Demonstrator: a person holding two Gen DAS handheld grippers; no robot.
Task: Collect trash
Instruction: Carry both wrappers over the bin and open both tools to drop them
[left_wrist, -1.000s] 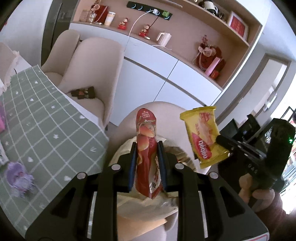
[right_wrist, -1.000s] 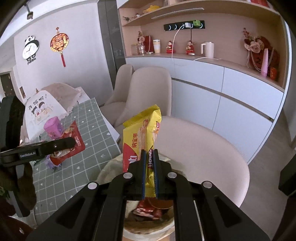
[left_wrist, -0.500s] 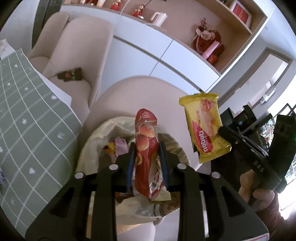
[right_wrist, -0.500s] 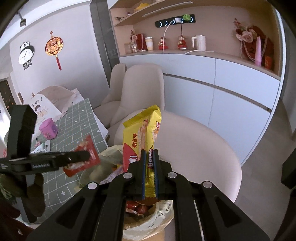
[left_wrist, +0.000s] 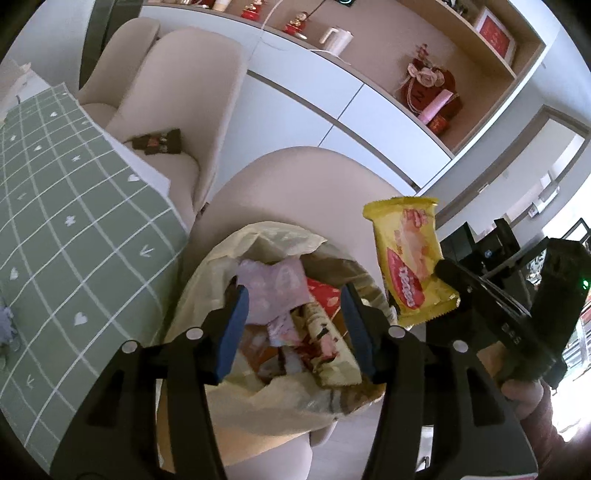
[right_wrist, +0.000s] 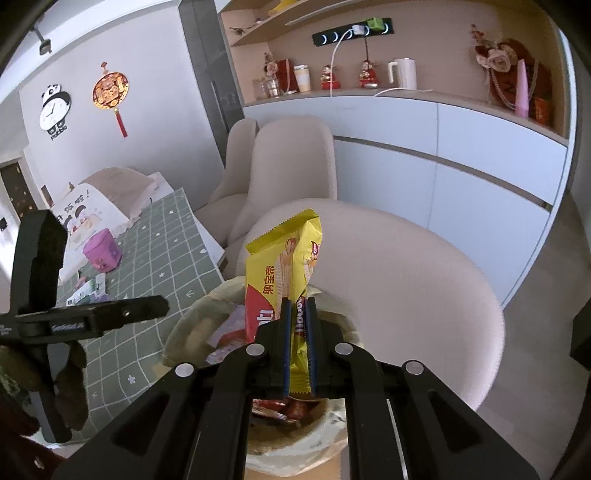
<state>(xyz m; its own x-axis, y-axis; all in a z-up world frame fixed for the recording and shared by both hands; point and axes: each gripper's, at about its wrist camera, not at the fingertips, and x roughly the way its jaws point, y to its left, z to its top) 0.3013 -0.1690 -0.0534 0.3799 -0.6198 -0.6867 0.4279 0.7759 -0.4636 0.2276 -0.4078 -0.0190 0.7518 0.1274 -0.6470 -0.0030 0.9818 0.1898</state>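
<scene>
We hold both grippers over the trash bag (left_wrist: 258, 373), which sits open on the seat of a chair (right_wrist: 406, 280) tucked against the near edge of the worktop (left_wrist: 74, 236), so that whatever we let go drops straight into its mouth. The left gripper (left_wrist: 295, 325) has just been opening: its jaws now stand apart with nothing between them, directly above the wrappers (left_wrist: 284, 295) piled in the bag, which suggests its piece has been released there. The right gripper (right_wrist: 299, 343) is clenched on a yellow wafer packet (right_wrist: 284, 266), gripping it near the lower end so the packet stands upright above the jaws and poised over the bag's rim. We judge the next step to be releasing that packet. More bits, such as a pink tub (right_wrist: 101, 249) and small packets (right_wrist: 88, 290), lie further along the worktop.
</scene>
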